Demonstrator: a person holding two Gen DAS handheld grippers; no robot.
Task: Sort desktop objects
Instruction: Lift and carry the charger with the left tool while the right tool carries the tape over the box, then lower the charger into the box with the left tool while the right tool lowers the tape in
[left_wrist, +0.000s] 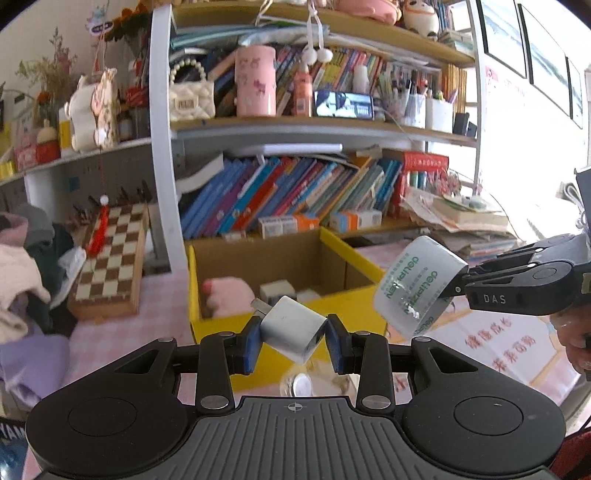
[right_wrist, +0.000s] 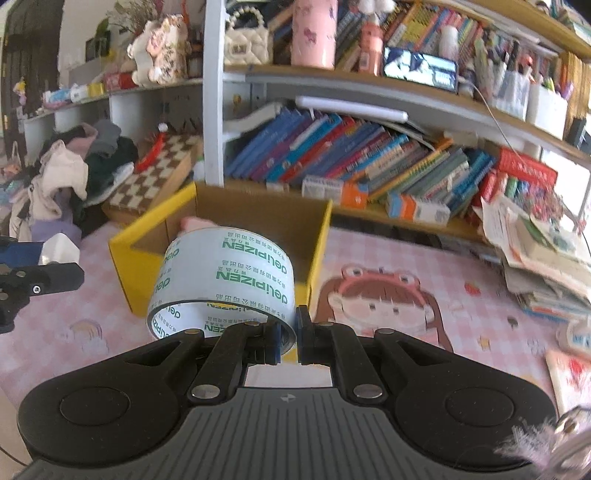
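Now the left gripper (left_wrist: 293, 341) clamps a charger (left_wrist: 293, 329); at 3 o'clock, the right gripper (right_wrist: 287, 341) pinches a tape roll (right_wrist: 225, 280), before the box (left_wrist: 354, 254).

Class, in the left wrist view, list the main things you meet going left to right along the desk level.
Clothes pile → chessboard box → yellow cardboard box → tape roll → right hand-held gripper.
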